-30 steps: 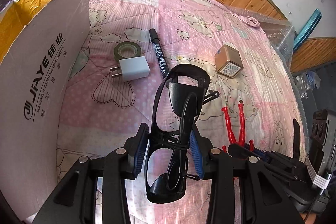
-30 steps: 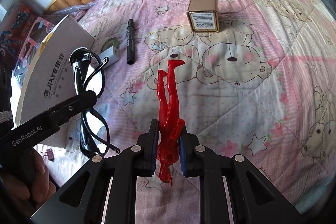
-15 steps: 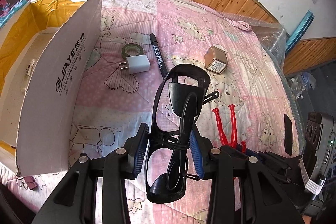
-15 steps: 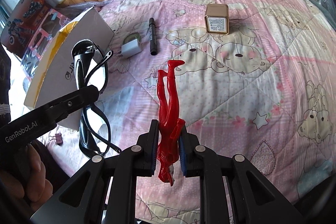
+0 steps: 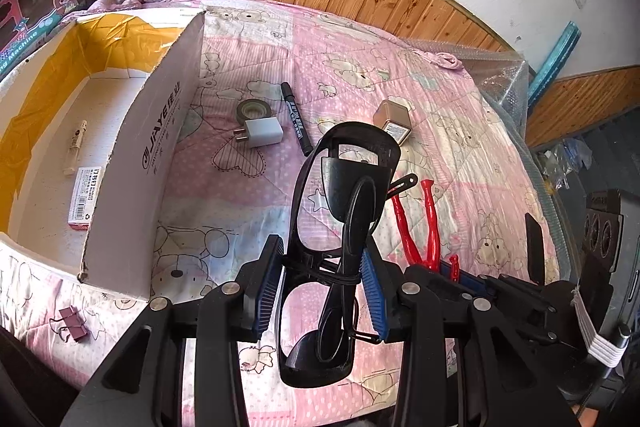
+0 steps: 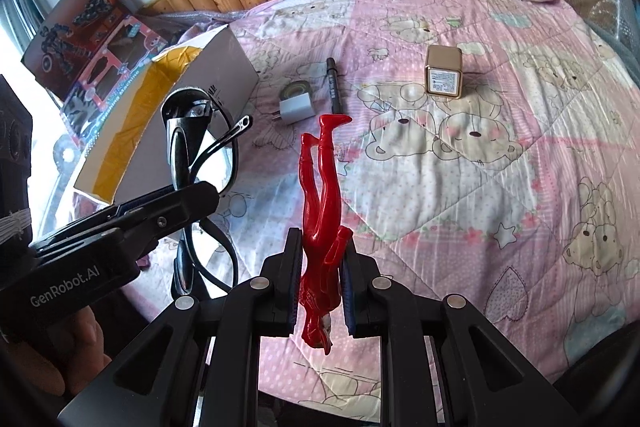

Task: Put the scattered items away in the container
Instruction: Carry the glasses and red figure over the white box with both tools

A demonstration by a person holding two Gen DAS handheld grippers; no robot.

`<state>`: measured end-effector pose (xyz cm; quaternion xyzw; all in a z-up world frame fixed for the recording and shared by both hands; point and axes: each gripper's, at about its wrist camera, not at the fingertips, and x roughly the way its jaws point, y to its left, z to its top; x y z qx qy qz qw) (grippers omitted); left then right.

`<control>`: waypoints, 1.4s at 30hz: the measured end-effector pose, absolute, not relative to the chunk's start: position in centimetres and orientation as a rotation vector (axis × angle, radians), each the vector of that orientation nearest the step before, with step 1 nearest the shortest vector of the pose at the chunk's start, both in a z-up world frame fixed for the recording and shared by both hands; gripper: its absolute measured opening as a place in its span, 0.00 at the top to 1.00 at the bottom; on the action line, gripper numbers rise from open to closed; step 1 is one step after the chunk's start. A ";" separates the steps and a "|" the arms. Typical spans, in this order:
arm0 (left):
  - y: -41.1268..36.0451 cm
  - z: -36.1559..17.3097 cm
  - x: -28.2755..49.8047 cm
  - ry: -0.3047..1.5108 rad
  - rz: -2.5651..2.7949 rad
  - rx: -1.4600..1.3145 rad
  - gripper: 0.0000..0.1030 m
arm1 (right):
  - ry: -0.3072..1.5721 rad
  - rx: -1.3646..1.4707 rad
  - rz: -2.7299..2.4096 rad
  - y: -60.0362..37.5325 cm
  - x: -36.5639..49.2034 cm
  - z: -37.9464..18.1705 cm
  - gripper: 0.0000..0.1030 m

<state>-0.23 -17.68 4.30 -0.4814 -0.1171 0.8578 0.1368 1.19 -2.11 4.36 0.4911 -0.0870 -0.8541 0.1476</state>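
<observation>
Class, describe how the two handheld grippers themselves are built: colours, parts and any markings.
Both the left gripper and right gripper are black plastic frames with silver bolts and blue ribbed pads on the fingers. The left gripper's side reads "GenRobot.AI" in white; white cord wraps the right gripper's body.

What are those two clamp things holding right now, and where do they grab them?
The left gripper clamps folded black glasses around the middle of the frame. The right gripper pinches a red figurine by its upper body, legs pointing away.

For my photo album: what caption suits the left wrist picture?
Left gripper holding black glasses above a pink quilt, beside the cardboard box.
</observation>
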 end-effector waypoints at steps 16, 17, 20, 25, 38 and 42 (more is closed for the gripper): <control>-19.5 6.3 0.7 -0.397 2.501 -1.337 0.61 | -0.234 1.351 -2.456 -3.5 1.3 6.7 0.82; -19.6 6.4 0.7 -0.400 2.503 -1.334 0.61 | -0.230 1.347 -2.456 -3.7 1.3 6.9 0.82; -20.1 6.6 0.6 -0.415 2.509 -1.327 0.61 | -0.224 1.334 -2.454 -4.1 1.2 7.3 0.82; -20.9 7.1 0.5 -0.442 2.520 -1.315 0.61 | -0.210 1.317 -2.450 -4.9 0.9 8.0 0.82; -23.4 8.1 0.3 -0.503 2.548 -1.281 0.61 | -0.171 1.264 -2.434 -7.4 -0.1 9.9 0.82; -24.3 8.5 0.1 -0.520 2.563 -1.271 0.61 | -0.160 1.249 -2.430 -8.2 -0.5 10.5 0.82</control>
